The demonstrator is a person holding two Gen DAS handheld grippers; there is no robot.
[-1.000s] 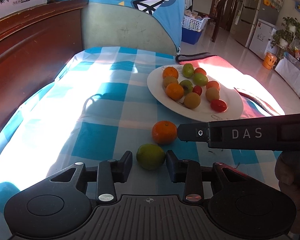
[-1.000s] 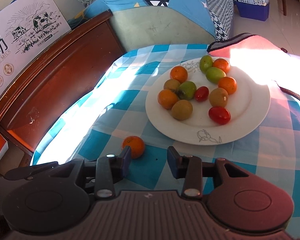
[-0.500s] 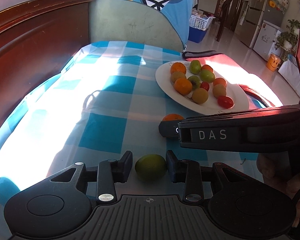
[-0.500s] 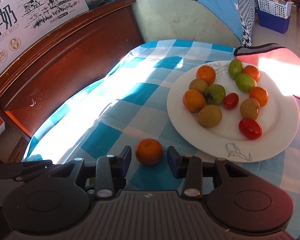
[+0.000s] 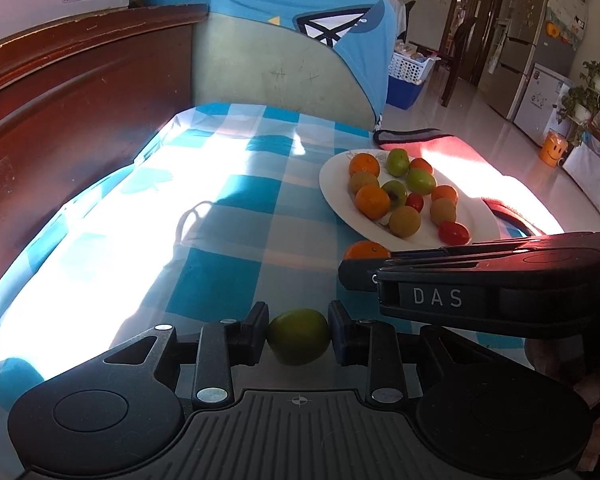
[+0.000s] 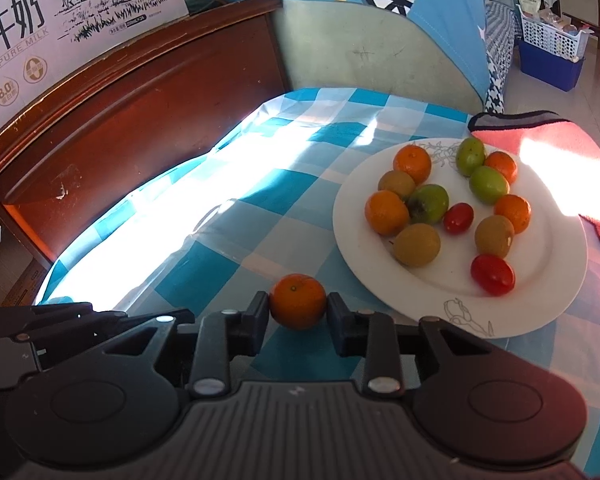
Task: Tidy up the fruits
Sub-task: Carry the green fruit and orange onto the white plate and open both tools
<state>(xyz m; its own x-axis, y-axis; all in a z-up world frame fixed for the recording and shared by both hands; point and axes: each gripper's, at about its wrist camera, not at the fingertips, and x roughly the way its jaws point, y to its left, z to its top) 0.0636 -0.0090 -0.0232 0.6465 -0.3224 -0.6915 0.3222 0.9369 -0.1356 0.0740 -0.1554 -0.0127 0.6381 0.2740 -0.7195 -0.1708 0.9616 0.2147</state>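
Note:
A green fruit [image 5: 298, 336] sits between the fingers of my left gripper [image 5: 298, 334], which is shut on it over the blue checked cloth. A small orange [image 6: 297, 301] sits between the fingers of my right gripper [image 6: 297, 312], which is shut on it. In the left wrist view the right gripper's body [image 5: 480, 284] crosses from the right and hides most of the orange [image 5: 365, 249]. A white plate [image 6: 548, 280] with several oranges, green fruits and red tomatoes lies to the right; it also shows in the left wrist view [image 5: 340, 196].
A dark wooden headboard [image 6: 120, 128] runs along the left edge of the cloth. A blue and grey cushion [image 6: 380, 40] stands at the far end. A pink cloth [image 6: 560, 140] lies beyond the plate at the right.
Both grippers have moved forward and closed: the left on the green fruit, the right on the orange. The right gripper has come in closer beside the left one.

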